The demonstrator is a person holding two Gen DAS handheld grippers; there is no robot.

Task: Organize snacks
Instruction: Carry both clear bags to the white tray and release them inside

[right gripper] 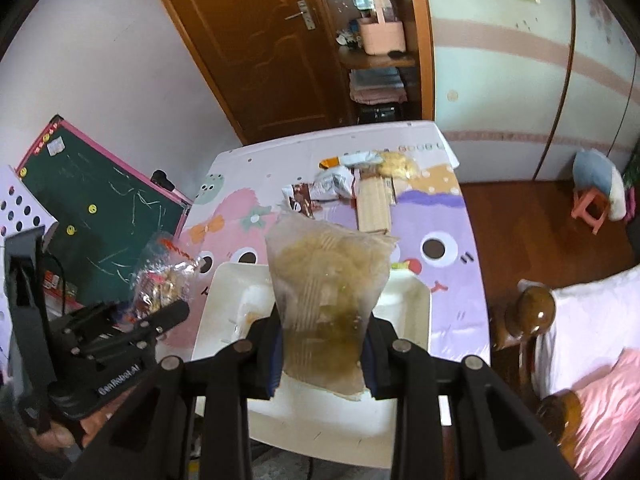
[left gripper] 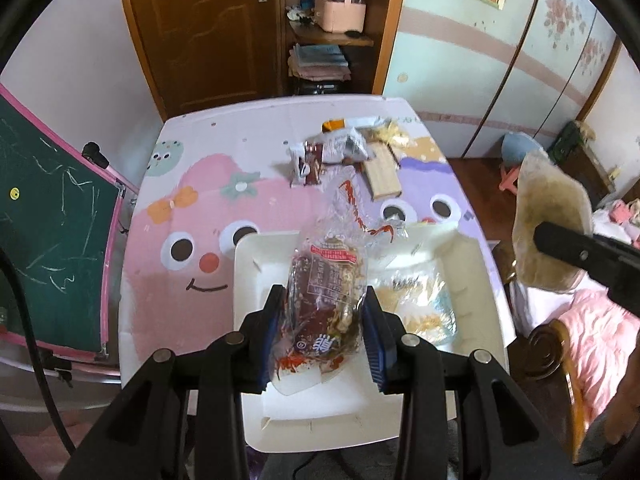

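The left gripper (left gripper: 324, 332) is clamped on a clear red-printed snack bag (left gripper: 324, 280) and the right gripper (right gripper: 324, 344) on a pale yellowish snack bag (right gripper: 328, 292), both held above the white tray (left gripper: 256, 280) at the desk's (left gripper: 192, 184) near edge. To do this well, I'd lower each bag flat into a bare part of the tray before releasing, beside the packet (left gripper: 424, 308) already lying at its right. The remaining snacks (left gripper: 352, 148) wait at the desk's far side.

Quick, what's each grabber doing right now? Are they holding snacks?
Left gripper: closed on the clear snack bag with the dark red label.
Right gripper: closed on the cloudy yellowish snack bag.
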